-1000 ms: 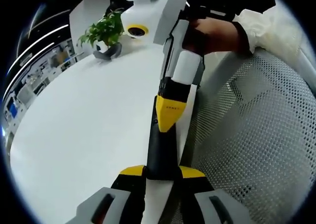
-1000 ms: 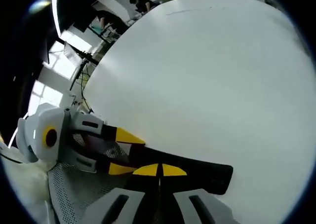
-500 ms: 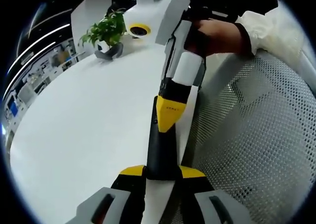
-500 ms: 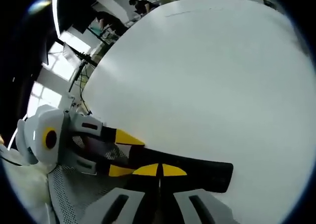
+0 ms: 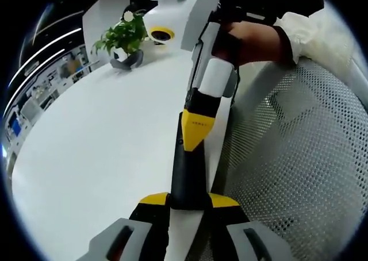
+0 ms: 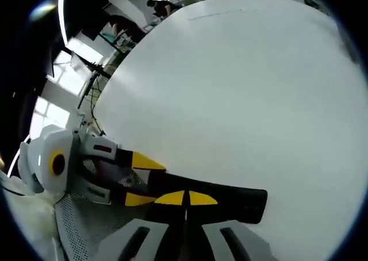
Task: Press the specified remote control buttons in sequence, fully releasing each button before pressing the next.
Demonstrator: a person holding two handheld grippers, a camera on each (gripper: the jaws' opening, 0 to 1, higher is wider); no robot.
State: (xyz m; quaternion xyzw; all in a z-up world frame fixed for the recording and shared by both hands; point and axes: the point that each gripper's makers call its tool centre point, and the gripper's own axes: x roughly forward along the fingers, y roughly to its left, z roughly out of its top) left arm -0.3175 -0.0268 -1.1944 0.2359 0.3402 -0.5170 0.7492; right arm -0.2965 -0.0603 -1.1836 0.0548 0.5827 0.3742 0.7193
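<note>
A long black remote (image 5: 187,177) is held over the white table's edge, and my left gripper (image 5: 188,201) is shut on its near end, one yellow tip on each side. My right gripper (image 5: 194,132) comes down from the top, held by a hand (image 5: 253,42). Its jaws are shut and the yellow tip rests on the remote's upper face. In the right gripper view, my right gripper (image 6: 185,198) is shut with its tips on the remote (image 6: 238,200). The left gripper (image 6: 142,179) clamps the remote's left end. The buttons are hidden.
The wide white table (image 5: 98,152) runs off to the left, with a potted green plant (image 5: 123,37) at its far end. A white mesh chair (image 5: 293,163) sits close on the right. Office desks and a distant person (image 6: 164,7) lie beyond the table (image 6: 247,88).
The right gripper's tip has shifted very slightly on the remote. Both grippers stay shut and the remote stays in the left gripper.
</note>
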